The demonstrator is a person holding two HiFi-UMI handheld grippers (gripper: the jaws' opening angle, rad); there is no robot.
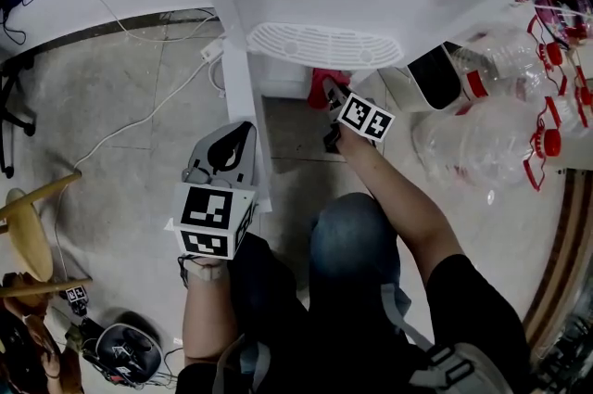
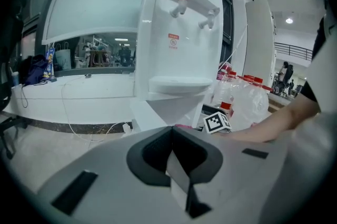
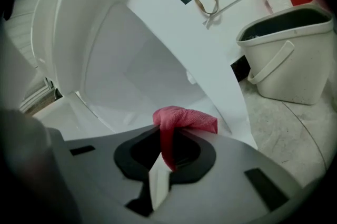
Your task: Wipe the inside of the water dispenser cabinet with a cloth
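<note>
- While held low, close by the person's knee, left gripper [image 1: 230, 151] with jaws pressed together and nothing between them, aimed at the water dispenser [image 2: 179, 44] from beside the open white door panel [image 1: 248, 105].
- Further forward, right gripper [image 3: 160, 165] reaching in under the drip tray [image 1: 324, 44], jaws clamped on a fold of the red cloth [image 3: 181, 120].
- Cloth bunched just past the jaw tips, at the mouth of the white cabinet [image 3: 131, 75] and low, near its floor; contact with the inner wall not clear.
- Just right of the dispenser, white bucket [image 3: 287, 54] on the floor, then a cluster of clear bottles [image 1: 482, 142] with red caps.
- Well off to the left, white cable [image 1: 139, 119] trailing over the tiled floor.
</note>
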